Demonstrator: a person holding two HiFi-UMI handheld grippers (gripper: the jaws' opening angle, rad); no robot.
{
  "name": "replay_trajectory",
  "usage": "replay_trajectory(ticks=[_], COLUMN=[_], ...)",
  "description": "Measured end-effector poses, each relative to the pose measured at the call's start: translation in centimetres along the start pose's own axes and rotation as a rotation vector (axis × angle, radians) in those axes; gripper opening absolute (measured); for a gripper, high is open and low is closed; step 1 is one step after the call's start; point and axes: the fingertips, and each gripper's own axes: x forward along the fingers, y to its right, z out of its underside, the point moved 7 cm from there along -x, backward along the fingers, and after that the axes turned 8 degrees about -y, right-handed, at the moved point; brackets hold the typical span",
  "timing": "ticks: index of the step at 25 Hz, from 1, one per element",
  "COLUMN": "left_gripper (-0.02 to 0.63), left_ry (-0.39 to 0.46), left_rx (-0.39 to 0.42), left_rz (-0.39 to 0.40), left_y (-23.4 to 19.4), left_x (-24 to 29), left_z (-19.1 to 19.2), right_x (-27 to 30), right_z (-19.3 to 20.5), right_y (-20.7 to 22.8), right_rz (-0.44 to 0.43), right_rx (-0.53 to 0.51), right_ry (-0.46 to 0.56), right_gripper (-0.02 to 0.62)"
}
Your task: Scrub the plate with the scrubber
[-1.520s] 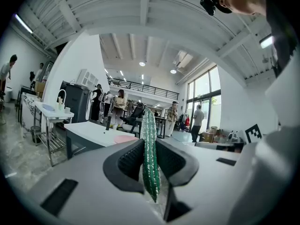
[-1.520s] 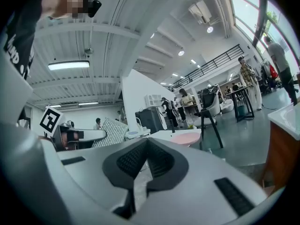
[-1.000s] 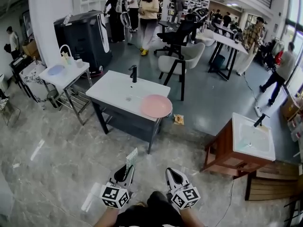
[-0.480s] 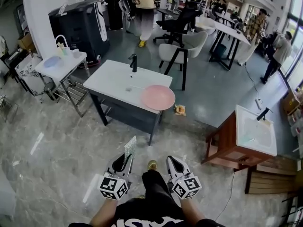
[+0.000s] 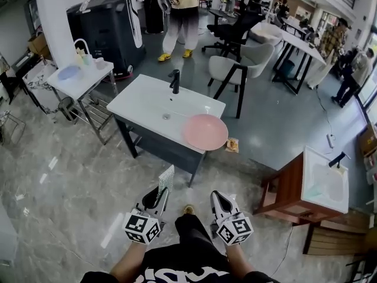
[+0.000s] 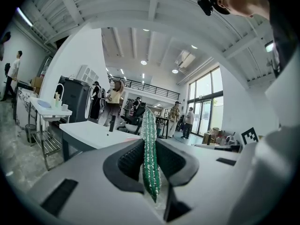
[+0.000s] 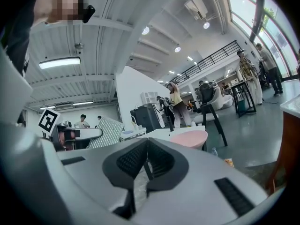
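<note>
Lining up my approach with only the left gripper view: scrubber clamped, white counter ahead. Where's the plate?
Observer: The pink plate lies at the near right corner of the white sink counter, its rim overhanging the edge.
Operator: Is the right tool carrying anything?
Observer: No, the right tool is shut and empty.
Operator: Anything by that corner?
Observer: A small yellowish item lies on the floor just right of it.
</note>
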Motion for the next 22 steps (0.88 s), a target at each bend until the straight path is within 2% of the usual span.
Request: replay_trajectory(ticks=[5,22], left_gripper=[0.083,0.083], left_ry=[0.005,0.012], left_rx=[0.000,-0.002], left_rz=[-0.005,-0.011], left_y=[-1.7,-5.5], left_x=[4.3,19.2], left_z=[-2.3,-9.4], right_x=[3.6,13.4], right_z=[-2.8,-10.3], right_y=[3.0,14.9], right_rz=[-0.017,0.002], right_rx=[-0.013,-0.014], right_ry=[0.001,0.002], right_gripper=[0.018,0.018])
